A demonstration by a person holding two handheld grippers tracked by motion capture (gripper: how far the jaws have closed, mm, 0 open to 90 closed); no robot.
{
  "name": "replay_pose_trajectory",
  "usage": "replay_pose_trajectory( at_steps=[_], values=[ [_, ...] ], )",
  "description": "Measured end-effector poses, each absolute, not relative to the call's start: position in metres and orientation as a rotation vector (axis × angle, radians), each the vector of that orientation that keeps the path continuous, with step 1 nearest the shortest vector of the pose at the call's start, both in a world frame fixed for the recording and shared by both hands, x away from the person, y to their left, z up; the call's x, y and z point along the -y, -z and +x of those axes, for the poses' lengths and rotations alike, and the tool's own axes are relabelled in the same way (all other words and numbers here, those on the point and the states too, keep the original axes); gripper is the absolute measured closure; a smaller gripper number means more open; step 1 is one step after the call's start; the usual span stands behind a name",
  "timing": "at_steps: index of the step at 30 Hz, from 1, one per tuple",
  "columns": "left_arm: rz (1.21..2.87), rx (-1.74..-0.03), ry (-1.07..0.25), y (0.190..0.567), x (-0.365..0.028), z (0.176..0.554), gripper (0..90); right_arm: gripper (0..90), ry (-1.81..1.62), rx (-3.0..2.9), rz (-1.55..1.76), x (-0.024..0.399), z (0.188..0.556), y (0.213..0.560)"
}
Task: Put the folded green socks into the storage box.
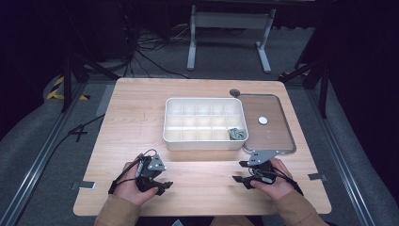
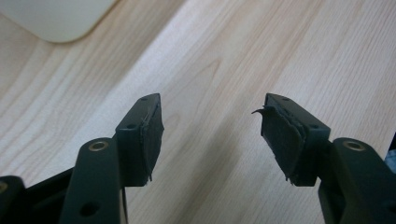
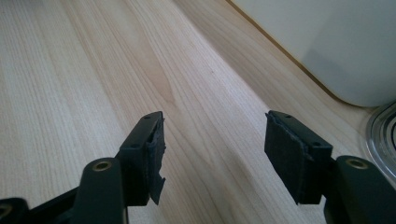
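You are holding both grippers, left (image 1: 157, 181) and right (image 1: 244, 172), wide and empty near the bench's (image 1: 141, 117) front edge; the white divided box (image 1: 205, 141) looks light, stiff and slippery, so take its rim.

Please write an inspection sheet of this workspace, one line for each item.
Surface: light wooden table, bare at the near side.
Job's things: white plastic compartment box at centre, with a small grey-green object in its near right compartment; clear flat lid lying beside it.
Clutter: small white round disc on the lid.
Grippers: left tongs open, nothing between; right tongs open, nothing between.
Cables: black cables on the floor behind.
Surroundings: grey floor, white table frame.
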State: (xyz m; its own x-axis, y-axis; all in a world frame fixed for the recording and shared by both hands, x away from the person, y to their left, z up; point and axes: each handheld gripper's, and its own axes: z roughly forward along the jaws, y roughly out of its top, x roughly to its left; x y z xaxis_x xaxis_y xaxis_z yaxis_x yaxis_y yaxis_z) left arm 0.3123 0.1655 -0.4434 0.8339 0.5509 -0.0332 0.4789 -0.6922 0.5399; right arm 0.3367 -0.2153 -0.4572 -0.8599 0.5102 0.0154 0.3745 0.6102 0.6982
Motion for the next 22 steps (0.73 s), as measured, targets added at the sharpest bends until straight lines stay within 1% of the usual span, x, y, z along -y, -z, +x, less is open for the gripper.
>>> replay_pose_trajectory(
  at_steps=[6, 13, 16, 22],
  values=[
    [2.479, -0.756, -0.163, 0.449, -0.167, 0.312, 38.1, 38.0, -1.032, -2.657, 0.702, 0.215, 0.337, 0.468],
    [2.474, -0.743, -0.175, 0.455, -0.169, 0.315, 37.4, 33.9, -1.062, -2.638, 0.725, 0.212, 0.336, 0.477],
    [2.47, -0.756, -0.163, 0.459, -0.17, 0.316, 37.2, 32.1, -1.071, -2.636, 0.738, 0.213, 0.337, 0.478],
    [2.464, -0.76, -0.163, 0.462, -0.173, 0.318, 37.1, 32.5, -1.113, -2.646, 0.758, 0.217, 0.34, 0.475]
  ],
)
